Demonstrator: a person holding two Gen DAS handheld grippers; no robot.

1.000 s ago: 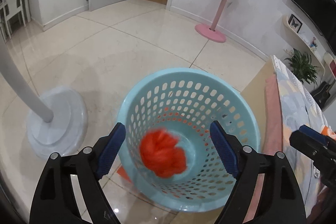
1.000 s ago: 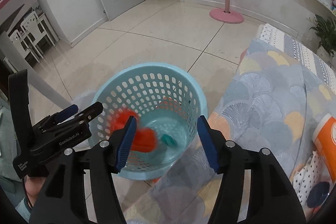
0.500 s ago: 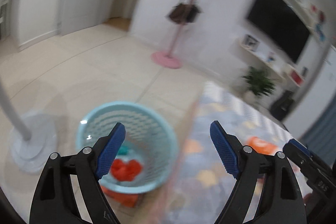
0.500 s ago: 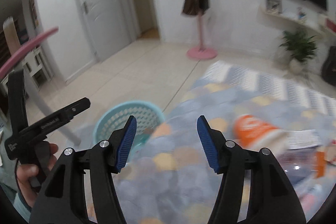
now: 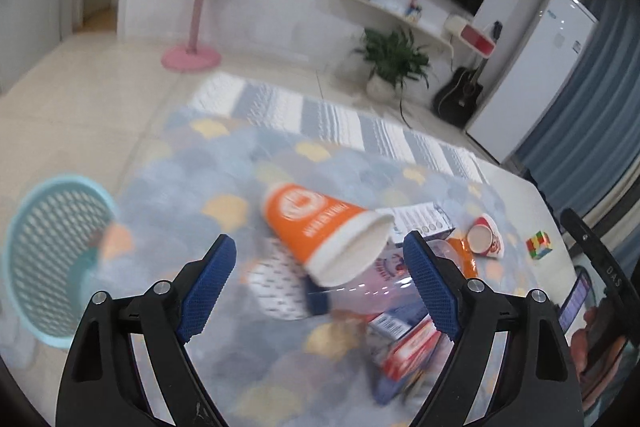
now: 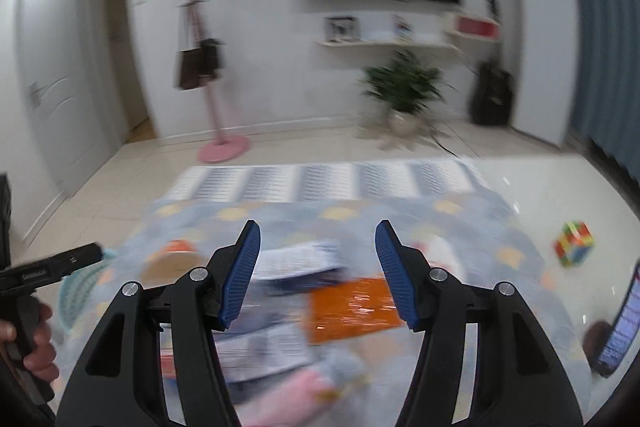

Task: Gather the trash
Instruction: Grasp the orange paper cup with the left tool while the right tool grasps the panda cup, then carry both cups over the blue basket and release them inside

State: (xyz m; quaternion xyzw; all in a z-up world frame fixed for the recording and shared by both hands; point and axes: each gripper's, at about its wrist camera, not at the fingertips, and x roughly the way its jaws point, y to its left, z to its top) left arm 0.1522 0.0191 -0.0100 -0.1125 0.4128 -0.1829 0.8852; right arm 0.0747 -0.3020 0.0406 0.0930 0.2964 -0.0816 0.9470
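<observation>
My left gripper (image 5: 320,283) is open and empty above the table. Ahead of it an orange paper cup (image 5: 324,227) lies on its side among wrappers, a clear plastic bottle (image 5: 360,287) and small boxes (image 5: 404,343). The light blue perforated basket (image 5: 52,247) stands on the floor at the left. My right gripper (image 6: 318,275) is open and empty over blurred trash: an orange wrapper (image 6: 352,303), printed papers (image 6: 296,259) and the orange cup (image 6: 172,259).
The table has a blue patterned cloth (image 5: 224,163). A small red-and-white cup (image 5: 486,237), a colourful cube (image 5: 538,245) (image 6: 574,243) and a phone (image 6: 624,323) lie at the right. A pink coat stand (image 5: 192,55) and a plant (image 5: 396,59) stand beyond.
Both grippers have swung right from above the basket, where red trash lay, to over the table's trash pile. Both stayed open and empty.
</observation>
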